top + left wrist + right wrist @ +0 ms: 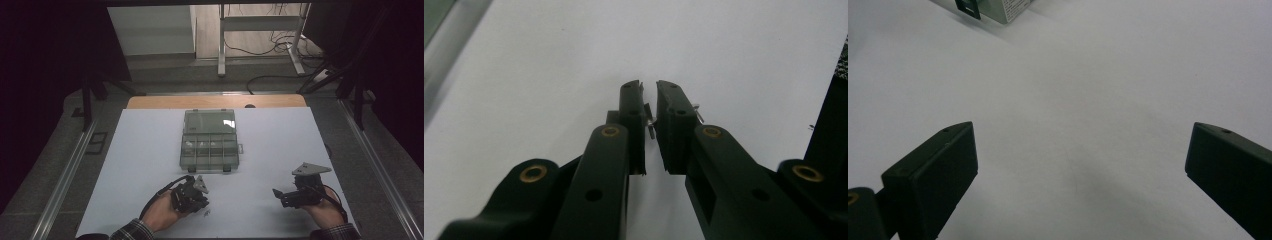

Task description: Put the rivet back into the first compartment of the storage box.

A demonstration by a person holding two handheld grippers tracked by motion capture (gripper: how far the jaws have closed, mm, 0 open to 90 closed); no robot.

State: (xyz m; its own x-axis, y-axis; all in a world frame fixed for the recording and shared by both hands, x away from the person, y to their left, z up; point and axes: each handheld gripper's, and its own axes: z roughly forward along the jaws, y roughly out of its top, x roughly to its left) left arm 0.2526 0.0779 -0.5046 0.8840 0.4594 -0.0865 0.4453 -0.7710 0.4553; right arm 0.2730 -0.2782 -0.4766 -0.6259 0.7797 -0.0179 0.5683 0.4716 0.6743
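My left gripper [650, 87] points down at the white table sheet, its jaws drawn in to a narrow slit. A small metal screw [650, 125] sits pinched in that slit, and a second screw [696, 112] pokes out beside the right-hand jaw. In the high view the left gripper [200, 202] is at the front of the sheet, with tiny metal parts [206, 213] lying just below it. My right gripper [1080, 135] has its jaws wide apart over bare sheet, with nothing between them. It rests at the front right [278, 196].
A clear plastic compartment box [209, 150] lies in the middle of the sheet with its lid [209, 120] folded open to the far side. Its near corner [998, 10] shows at the top of the right gripper view. A wooden table edge [215, 101] runs behind it.
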